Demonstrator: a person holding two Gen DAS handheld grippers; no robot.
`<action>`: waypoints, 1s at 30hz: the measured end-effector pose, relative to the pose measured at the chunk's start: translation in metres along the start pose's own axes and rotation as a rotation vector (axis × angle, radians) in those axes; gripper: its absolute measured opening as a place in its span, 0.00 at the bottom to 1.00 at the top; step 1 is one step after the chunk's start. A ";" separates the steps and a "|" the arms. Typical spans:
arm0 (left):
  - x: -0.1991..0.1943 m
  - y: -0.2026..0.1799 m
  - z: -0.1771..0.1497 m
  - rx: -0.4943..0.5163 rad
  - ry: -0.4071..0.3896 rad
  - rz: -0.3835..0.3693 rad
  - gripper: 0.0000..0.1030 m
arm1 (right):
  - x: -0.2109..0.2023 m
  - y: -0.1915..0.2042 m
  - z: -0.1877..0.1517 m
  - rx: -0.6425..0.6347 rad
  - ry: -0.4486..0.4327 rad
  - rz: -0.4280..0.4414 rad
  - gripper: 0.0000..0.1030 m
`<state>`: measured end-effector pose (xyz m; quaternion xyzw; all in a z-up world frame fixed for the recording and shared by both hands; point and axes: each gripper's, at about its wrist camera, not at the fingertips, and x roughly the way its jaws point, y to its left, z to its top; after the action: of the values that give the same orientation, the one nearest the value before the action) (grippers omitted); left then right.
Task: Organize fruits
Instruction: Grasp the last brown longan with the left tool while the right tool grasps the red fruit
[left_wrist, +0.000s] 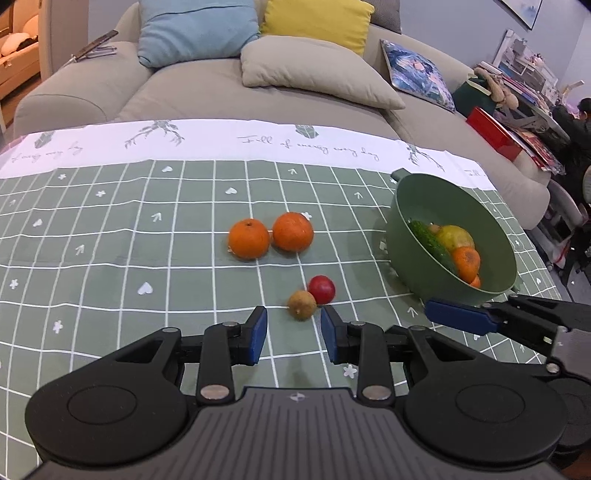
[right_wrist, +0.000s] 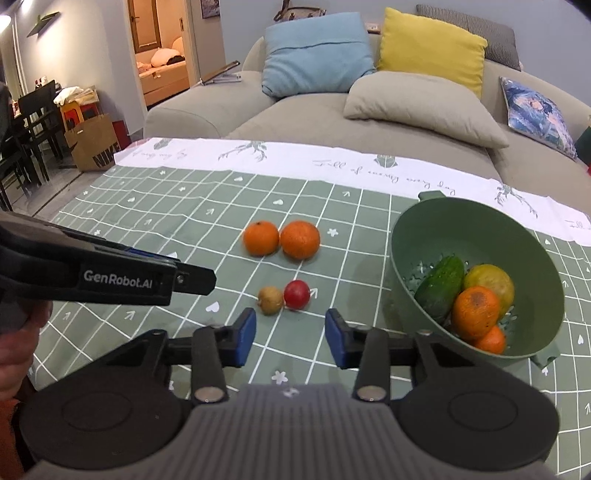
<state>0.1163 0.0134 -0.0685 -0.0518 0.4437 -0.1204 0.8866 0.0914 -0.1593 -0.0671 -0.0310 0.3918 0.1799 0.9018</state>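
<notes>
Two oranges lie side by side on the green checked tablecloth, one on the left (left_wrist: 248, 238) (right_wrist: 260, 238) and one on the right (left_wrist: 293, 232) (right_wrist: 299, 239). Nearer to me lie a small brown fruit (left_wrist: 301, 304) (right_wrist: 270, 300) and a small red fruit (left_wrist: 321, 289) (right_wrist: 297, 294), touching. A green colander bowl (left_wrist: 410, 218) (right_wrist: 417, 236) at the right holds a cucumber (right_wrist: 439, 289), a yellow-green fruit (right_wrist: 493, 280) and two oranges (right_wrist: 475, 312). My left gripper (left_wrist: 293, 338) is open and empty, just short of the small fruits. My right gripper (right_wrist: 290, 338) is open and empty, also just short of them.
The table's far edge meets a beige sofa (right_wrist: 295, 118) with blue, yellow, beige and printed cushions. A paper bag (right_wrist: 94, 147) and chairs stand on the floor at the left. A red box (left_wrist: 495, 134) and clutter lie at the far right.
</notes>
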 end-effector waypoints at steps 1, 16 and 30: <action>0.002 -0.001 -0.001 0.002 0.002 -0.003 0.35 | 0.002 -0.001 0.000 -0.002 0.002 -0.002 0.33; 0.054 -0.005 0.002 0.018 0.111 -0.020 0.34 | 0.048 -0.011 -0.005 -0.046 0.076 -0.013 0.29; 0.095 -0.004 0.011 0.024 0.176 -0.002 0.34 | 0.073 -0.019 -0.005 -0.066 0.092 -0.008 0.29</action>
<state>0.1787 -0.0155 -0.1346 -0.0307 0.5183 -0.1305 0.8446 0.1404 -0.1560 -0.1251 -0.0704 0.4268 0.1874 0.8819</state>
